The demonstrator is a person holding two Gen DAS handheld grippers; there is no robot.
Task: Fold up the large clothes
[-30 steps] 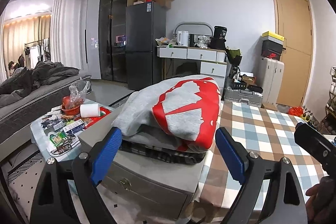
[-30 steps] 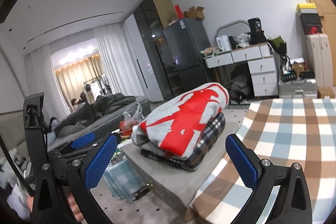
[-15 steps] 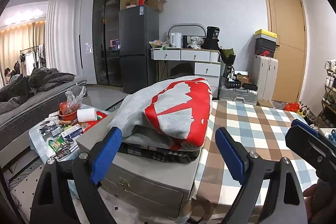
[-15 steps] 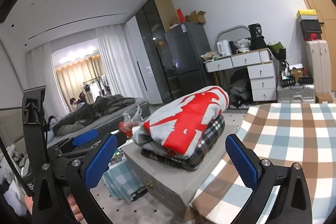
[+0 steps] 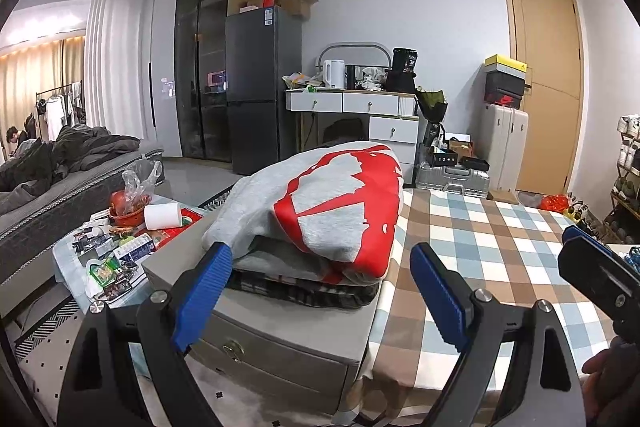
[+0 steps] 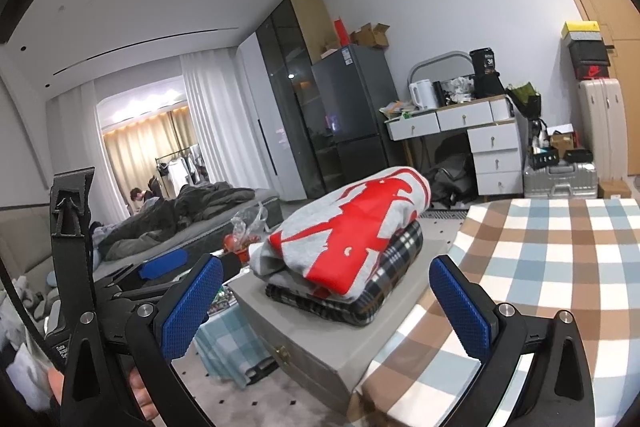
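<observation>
A folded grey sweatshirt with a red print (image 5: 320, 207) (image 6: 348, 223) lies on top of a stack, over a folded black-and-white plaid garment (image 5: 304, 293) (image 6: 384, 275). The stack sits on a grey drawer unit (image 5: 256, 331) (image 6: 304, 331). My left gripper (image 5: 320, 291) is open and empty, just in front of the stack. My right gripper (image 6: 326, 301) is open and empty, farther back and to the right of the stack. The right gripper's body shows at the edge of the left wrist view (image 5: 596, 275); the left gripper shows in the right wrist view (image 6: 164, 263).
A checked tablecloth (image 5: 480, 247) (image 6: 560, 267) covers the table to the right of the drawer unit. A low table with clutter (image 5: 116, 247) stands to the left. A bed with dark bedding (image 5: 60, 163) lies beyond. A fridge (image 5: 260, 91) and desk (image 5: 360, 107) stand at the back.
Both views have shifted slightly; the stack sits a little lower and nearer in the left wrist view. Both grippers stay open and the clothes have not moved.
</observation>
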